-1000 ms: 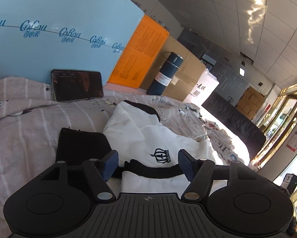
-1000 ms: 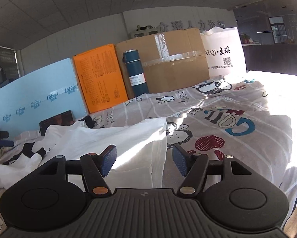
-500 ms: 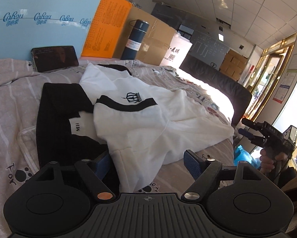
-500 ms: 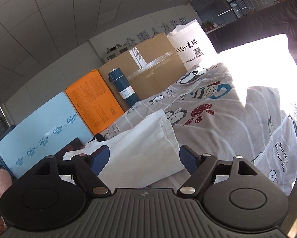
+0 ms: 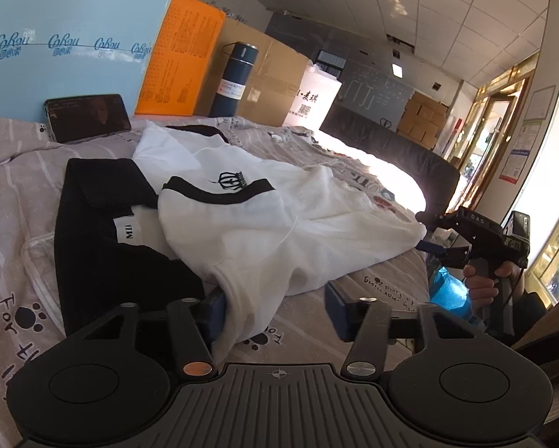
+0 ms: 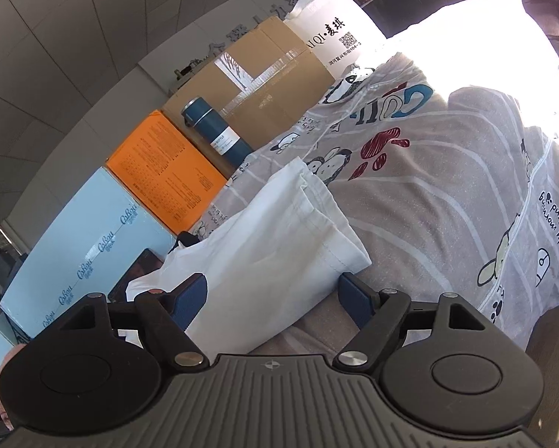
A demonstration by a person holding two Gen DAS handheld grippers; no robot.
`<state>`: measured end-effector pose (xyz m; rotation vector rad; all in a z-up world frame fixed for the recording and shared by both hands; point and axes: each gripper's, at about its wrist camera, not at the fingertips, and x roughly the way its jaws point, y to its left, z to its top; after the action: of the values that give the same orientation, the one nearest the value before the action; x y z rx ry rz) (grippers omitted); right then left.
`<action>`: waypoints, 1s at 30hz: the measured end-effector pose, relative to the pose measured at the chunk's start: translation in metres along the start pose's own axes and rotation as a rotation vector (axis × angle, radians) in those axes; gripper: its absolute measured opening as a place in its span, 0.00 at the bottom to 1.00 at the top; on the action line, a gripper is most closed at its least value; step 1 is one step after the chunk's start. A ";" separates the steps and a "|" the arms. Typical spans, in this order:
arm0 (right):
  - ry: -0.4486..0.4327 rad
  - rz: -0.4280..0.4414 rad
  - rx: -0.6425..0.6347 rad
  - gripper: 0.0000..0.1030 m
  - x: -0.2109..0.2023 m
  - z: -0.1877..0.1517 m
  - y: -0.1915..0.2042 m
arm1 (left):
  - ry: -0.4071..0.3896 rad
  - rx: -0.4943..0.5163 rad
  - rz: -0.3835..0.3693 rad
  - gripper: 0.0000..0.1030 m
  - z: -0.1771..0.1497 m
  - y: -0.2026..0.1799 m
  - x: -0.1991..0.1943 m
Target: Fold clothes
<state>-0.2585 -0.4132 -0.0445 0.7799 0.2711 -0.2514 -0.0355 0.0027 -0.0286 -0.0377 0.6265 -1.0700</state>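
A white T-shirt (image 5: 279, 220) with black trim and a crown print lies partly folded on the bed, over a black garment (image 5: 100, 224). My left gripper (image 5: 275, 306) is open at the near edge of the shirt, with white cloth lying against its left finger (image 5: 216, 306). My right gripper (image 6: 273, 298) is open at the shirt's hem end (image 6: 279, 239), with cloth lying between the jaws. The right gripper (image 5: 440, 239) also shows in the left wrist view, held at the far corner of the shirt.
The bed cover (image 6: 447, 186) is grey with cartoon prints. A phone (image 5: 87, 115) leans at the back. Behind stand a light blue box (image 5: 55, 48), an orange box (image 5: 182, 56), a dark blue flask (image 5: 234, 78), a cardboard box (image 6: 268, 89) and a white bag (image 6: 335, 41).
Both grippers have pulled back toward the near edge of the bed and tilted. The left gripper now sits at the shirt's near edge; both stay open.
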 end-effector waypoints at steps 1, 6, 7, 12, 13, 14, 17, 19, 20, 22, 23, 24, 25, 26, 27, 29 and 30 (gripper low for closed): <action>-0.002 -0.011 -0.014 0.74 0.001 -0.001 0.002 | -0.006 -0.003 0.023 0.09 0.000 0.002 0.000; -0.014 -0.068 -0.088 0.55 0.006 -0.004 0.013 | -0.081 -0.003 0.100 0.03 0.001 0.008 -0.007; -0.015 -0.095 -0.123 0.43 0.007 -0.006 0.016 | -0.098 -0.007 0.095 0.03 0.003 0.008 -0.010; -0.038 -0.091 -0.026 0.08 0.002 0.000 0.000 | -0.140 -0.041 0.052 0.02 0.007 0.005 -0.025; -0.047 -0.084 -0.009 0.06 -0.001 0.002 -0.002 | -0.145 -0.049 0.045 0.02 0.007 0.004 -0.027; -0.052 -0.087 -0.016 0.05 -0.004 0.002 -0.001 | -0.150 -0.056 0.037 0.02 0.008 0.003 -0.030; -0.051 -0.097 -0.012 0.05 -0.008 0.003 0.000 | -0.098 -0.060 0.078 0.02 0.003 0.001 -0.027; -0.046 -0.125 -0.002 0.05 -0.008 0.002 -0.004 | -0.024 -0.053 0.129 0.02 -0.003 0.002 -0.020; -0.043 -0.155 -0.014 0.05 -0.007 0.002 -0.004 | -0.002 -0.042 0.149 0.03 -0.005 0.001 -0.018; -0.044 -0.191 -0.045 0.10 -0.008 0.000 -0.005 | 0.019 -0.006 0.181 0.09 -0.007 -0.003 -0.018; -0.048 -0.205 -0.061 0.12 -0.009 -0.001 -0.004 | 0.015 0.009 0.196 0.11 -0.007 -0.005 -0.020; -0.062 -0.240 -0.093 0.19 -0.010 -0.001 -0.002 | 0.000 0.020 0.212 0.15 -0.006 -0.005 -0.024; -0.077 -0.275 -0.126 0.32 -0.012 -0.002 0.001 | -0.019 0.032 0.239 0.19 -0.003 -0.006 -0.028; -0.099 -0.320 -0.168 0.38 -0.012 -0.002 0.004 | -0.042 0.044 0.274 0.29 0.002 -0.006 -0.032; -0.121 -0.362 -0.208 0.46 -0.013 -0.002 0.007 | -0.066 0.055 0.309 0.41 0.007 -0.006 -0.036; -0.147 -0.395 -0.276 0.52 -0.013 0.003 0.011 | -0.129 0.111 0.391 0.51 0.024 -0.007 -0.046; -0.159 -0.372 -0.298 0.56 -0.012 0.008 0.015 | -0.166 0.143 0.428 0.52 0.035 -0.008 -0.050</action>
<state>-0.2639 -0.4069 -0.0250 0.4071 0.2944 -0.6062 -0.0404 0.0308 0.0262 0.1265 0.3829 -0.6856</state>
